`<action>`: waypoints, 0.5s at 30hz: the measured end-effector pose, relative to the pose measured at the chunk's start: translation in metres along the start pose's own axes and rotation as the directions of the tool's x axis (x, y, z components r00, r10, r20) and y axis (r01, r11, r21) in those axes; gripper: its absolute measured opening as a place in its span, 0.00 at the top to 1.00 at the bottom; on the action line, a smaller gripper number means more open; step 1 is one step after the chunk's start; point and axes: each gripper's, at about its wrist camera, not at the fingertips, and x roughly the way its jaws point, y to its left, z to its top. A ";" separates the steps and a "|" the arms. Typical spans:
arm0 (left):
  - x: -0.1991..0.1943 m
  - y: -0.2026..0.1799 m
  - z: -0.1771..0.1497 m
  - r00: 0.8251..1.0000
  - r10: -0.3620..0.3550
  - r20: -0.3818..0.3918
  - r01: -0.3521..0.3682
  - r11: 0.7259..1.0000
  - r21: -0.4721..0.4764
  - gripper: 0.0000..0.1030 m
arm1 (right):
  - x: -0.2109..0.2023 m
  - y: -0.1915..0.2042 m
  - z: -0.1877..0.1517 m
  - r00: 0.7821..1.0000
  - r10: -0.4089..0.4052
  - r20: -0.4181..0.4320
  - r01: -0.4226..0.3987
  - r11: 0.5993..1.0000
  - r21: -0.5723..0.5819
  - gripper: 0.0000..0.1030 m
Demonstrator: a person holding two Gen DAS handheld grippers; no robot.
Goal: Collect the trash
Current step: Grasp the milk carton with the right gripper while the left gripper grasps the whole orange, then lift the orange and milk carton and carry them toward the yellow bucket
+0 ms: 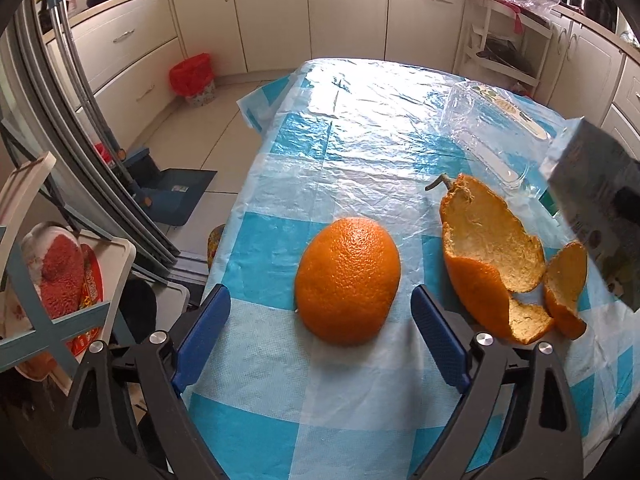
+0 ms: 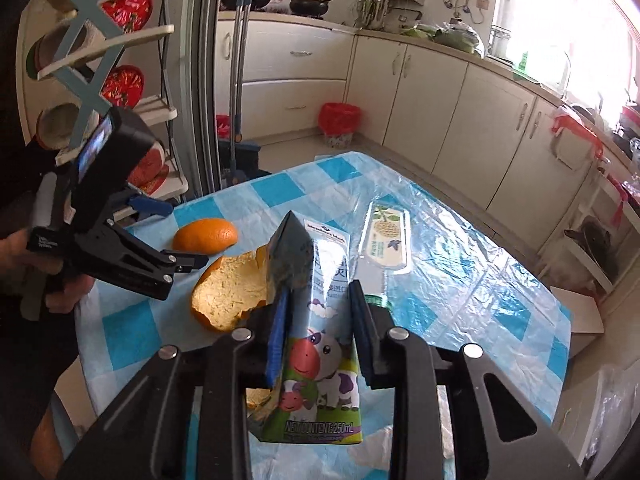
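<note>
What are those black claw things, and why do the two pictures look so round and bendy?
They are grabbing tools, one in each of a person's hands. A small wide-eyed camera on each tool bends the view. One picture looks along the left gripper, open, with a domed piece of orange peel lying between its fingers, untouched. Beside it lie curled orange peels and a clear plastic box on the checked tablecloth. The other picture looks along the right gripper, which is squeezing a milk carton. You can see the left tool there too.

Domed orange peel (image 1: 347, 280) beside torn peels (image 1: 494, 256), milk carton (image 2: 316, 344) upright.
</note>
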 end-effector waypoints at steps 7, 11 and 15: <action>0.001 -0.008 0.002 1.000 0.007 0.006 -0.007 1.000 0.004 0.46 | -0.052 -0.020 -0.034 0.999 0.043 -0.024 -0.039 0.985 0.167 0.71; -0.003 -0.005 0.001 1.000 0.005 0.005 -0.005 1.000 -0.021 0.76 | -0.046 0.000 -0.065 0.989 0.061 -0.134 -0.038 0.985 0.169 0.71; -0.014 0.002 -0.007 1.000 -0.016 0.007 0.017 0.999 -0.048 0.84 | -0.031 0.021 -0.075 0.979 0.043 -0.200 -0.022 0.994 0.106 0.70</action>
